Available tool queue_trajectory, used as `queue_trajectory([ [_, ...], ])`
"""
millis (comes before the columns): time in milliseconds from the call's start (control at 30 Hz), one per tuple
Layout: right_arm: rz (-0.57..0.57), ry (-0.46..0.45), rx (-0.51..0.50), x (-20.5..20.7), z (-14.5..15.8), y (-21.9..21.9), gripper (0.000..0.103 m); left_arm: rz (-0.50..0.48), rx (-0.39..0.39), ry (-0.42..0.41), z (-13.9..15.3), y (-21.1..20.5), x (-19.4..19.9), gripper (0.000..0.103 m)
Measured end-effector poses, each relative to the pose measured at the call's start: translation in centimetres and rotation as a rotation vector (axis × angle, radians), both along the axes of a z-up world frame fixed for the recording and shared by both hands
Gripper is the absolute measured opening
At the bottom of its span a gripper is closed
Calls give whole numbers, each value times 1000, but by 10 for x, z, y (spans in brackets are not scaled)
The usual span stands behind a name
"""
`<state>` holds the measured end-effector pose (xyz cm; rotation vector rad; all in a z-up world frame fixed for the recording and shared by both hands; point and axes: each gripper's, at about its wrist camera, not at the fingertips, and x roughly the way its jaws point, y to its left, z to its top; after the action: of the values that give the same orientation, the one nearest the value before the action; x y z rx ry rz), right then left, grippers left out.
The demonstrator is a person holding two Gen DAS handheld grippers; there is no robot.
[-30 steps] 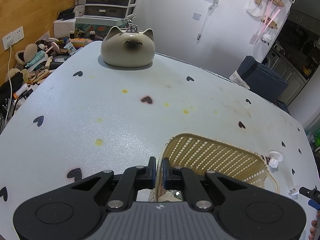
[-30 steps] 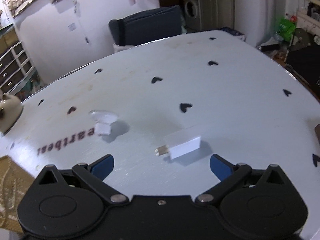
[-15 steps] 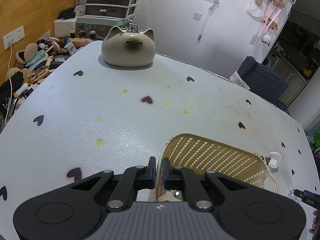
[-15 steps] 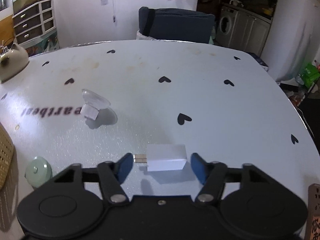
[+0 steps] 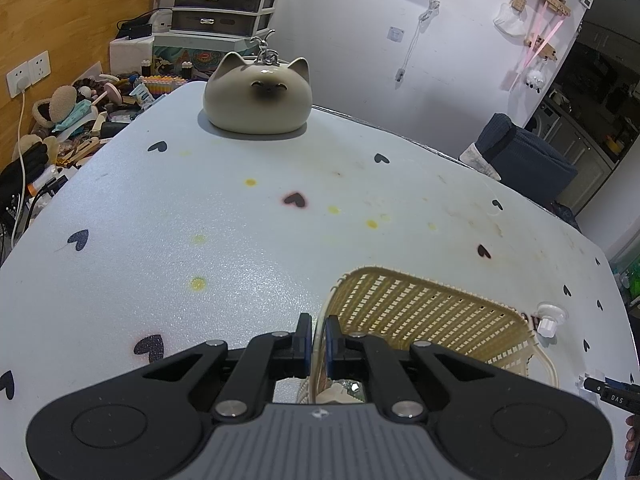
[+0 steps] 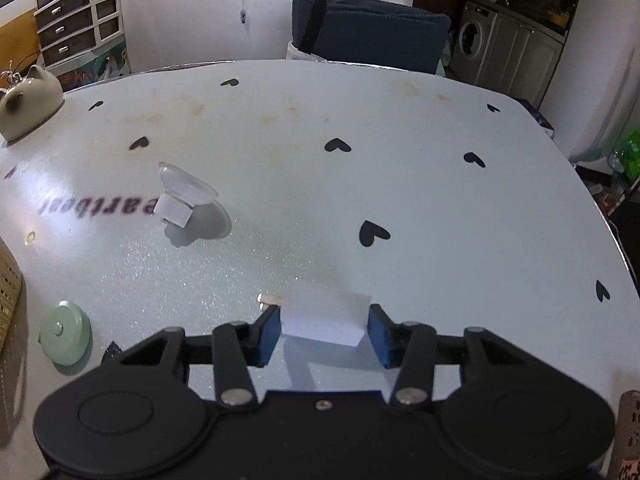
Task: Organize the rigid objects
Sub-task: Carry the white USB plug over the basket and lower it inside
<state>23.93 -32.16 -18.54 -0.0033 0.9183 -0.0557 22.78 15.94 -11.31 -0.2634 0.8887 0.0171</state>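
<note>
A white charger block (image 6: 324, 318) with metal prongs at its left end lies on the heart-print table (image 6: 360, 168). My right gripper (image 6: 323, 330) straddles it. Its jaws are closing, and the blue pads (image 6: 269, 332) touch the block's two ends. My left gripper (image 5: 316, 334) is shut on the near rim of the woven basket (image 5: 420, 308). A pale object lies low in the basket, mostly hidden behind the fingers. A clear suction-cup hook (image 6: 180, 200) lies on its side at left centre, also seen beside the basket (image 5: 550, 320).
A cat-shaped ceramic pot (image 5: 258, 98) stands at the far table edge. A small round green case (image 6: 64, 338) lies near the basket's corner (image 6: 8, 284). A dark chair (image 6: 368, 36) stands beyond the table, and clutter (image 5: 72, 120) lines the left wall.
The right gripper rolled level and came in over the white block, and its jaws narrowed from wide apart to the block's ends. The left gripper and the basket stayed put.
</note>
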Motion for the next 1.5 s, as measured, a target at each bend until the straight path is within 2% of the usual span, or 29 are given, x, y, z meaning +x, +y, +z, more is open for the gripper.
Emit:
queue_trajectory([
  [200, -39, -6, 18, -3, 6, 2, 48, 0, -1, 0, 0, 0, 0, 7],
  [400, -25, -82, 91, -5, 40, 17, 48, -3, 3, 1, 0, 0, 0, 7],
  [633, 119, -150, 227, 2, 91, 66, 48, -5, 5, 0, 0, -1, 1, 6],
  [833, 298, -141, 321, 8, 120, 122, 48, -7, 13, 0, 0, -2, 1, 6],
  [933, 388, -96, 346, 8, 127, 152, 48, -8, 15, -1, 0, -2, 0, 6],
  [1100, 484, 45, 390, 13, 128, 188, 48, -10, 12, -3, 0, -2, 0, 6],
  [1333, 564, 242, 364, 22, 117, 223, 48, -12, 2, -9, -1, 0, -1, 6],
  [1500, 552, 407, 390, 33, 105, 235, 48, -12, -5, -10, -1, 1, -1, 6],
])
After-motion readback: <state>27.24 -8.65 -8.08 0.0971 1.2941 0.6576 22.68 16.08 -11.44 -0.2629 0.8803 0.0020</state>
